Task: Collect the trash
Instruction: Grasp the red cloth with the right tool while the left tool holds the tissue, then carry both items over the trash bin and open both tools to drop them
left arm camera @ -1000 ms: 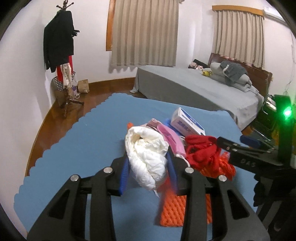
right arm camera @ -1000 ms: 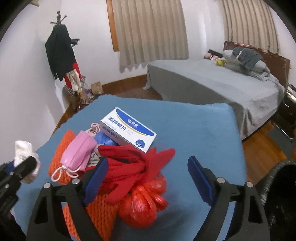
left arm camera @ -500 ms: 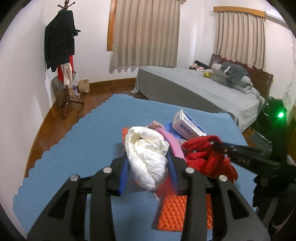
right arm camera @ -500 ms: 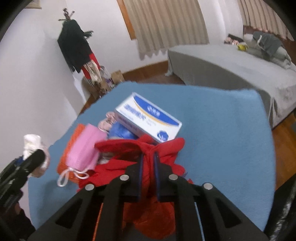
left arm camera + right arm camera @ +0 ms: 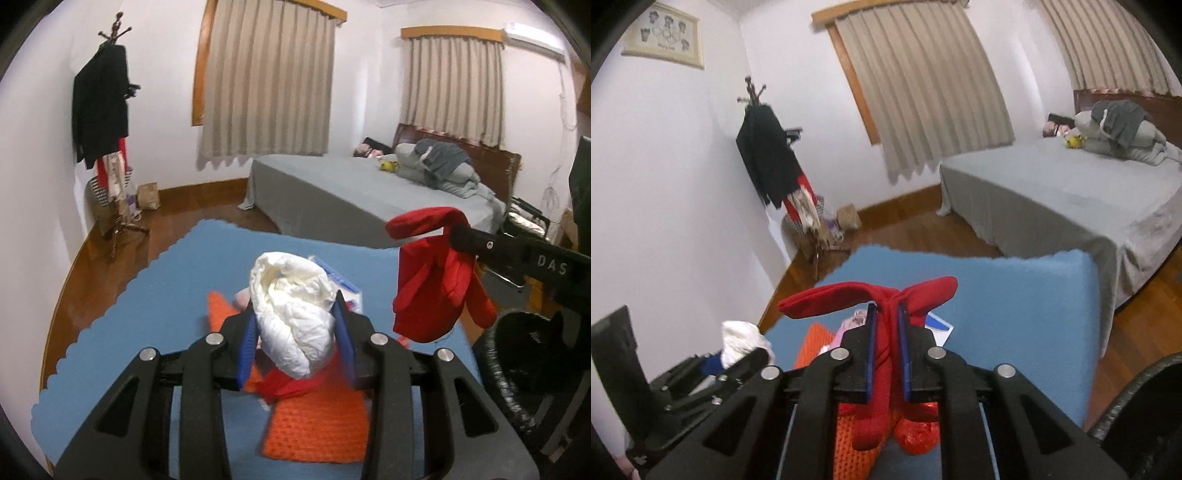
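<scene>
Above blue mat (image 5: 155,295), left claw (image 5: 295,334) clamps crumpled white wad (image 5: 291,310), right claw (image 5: 885,334) pinches soft red, seemingly fabric, glove (image 5: 882,299)

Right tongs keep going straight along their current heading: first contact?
Probably the blue mat. The right tongs, shut on the red cloth, point slightly downward over its far part; nothing else shows ahead, though depth is unclear.

Walls (image 5: 166,92): plain white, upper left; framed picture (image 5: 663,35) at top left
Windows: beige curtains (image 5: 266,81) drawn, upper centre
Floor (image 5: 107,266): brown wood, left
Furniture: grey bed (image 5: 351,192) at right; coat stand (image 5: 110,147) at left
</scene>
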The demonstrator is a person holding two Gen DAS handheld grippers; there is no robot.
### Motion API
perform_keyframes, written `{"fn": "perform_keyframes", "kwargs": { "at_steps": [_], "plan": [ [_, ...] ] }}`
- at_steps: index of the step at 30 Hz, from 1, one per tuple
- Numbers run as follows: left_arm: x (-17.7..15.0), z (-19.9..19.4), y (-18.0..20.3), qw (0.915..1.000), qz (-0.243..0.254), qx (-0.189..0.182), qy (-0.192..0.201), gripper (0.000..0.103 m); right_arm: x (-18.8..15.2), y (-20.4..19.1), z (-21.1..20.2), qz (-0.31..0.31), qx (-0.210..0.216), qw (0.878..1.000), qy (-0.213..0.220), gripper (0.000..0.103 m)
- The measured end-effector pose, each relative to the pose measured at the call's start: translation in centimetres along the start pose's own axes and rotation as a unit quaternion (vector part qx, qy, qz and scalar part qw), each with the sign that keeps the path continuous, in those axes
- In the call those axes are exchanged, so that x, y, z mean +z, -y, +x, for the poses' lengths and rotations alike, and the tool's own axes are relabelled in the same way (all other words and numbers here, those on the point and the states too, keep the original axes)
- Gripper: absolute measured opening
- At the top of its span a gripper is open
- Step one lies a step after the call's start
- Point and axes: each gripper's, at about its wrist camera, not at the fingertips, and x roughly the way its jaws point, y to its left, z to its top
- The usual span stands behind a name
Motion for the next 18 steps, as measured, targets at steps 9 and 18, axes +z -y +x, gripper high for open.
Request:
{"fn": "perform_keyframes", "kwargs": {
  "at_steps": [9,18],
  "plan": [
    [0.2,-1.0,6.1,0.9971,0.026,-0.072,0.003,0.036,0.2,3.1,-6.7,0.022,-0.045,0.999,0.018,0.011],
    [-1.6,-0.4,13.8,0.9858,0.055,-0.158,-0.017,0.036,-1.1,8.7,-11.6,0.047,-0.134,0.990,0.019,0.011]
  ]
}}
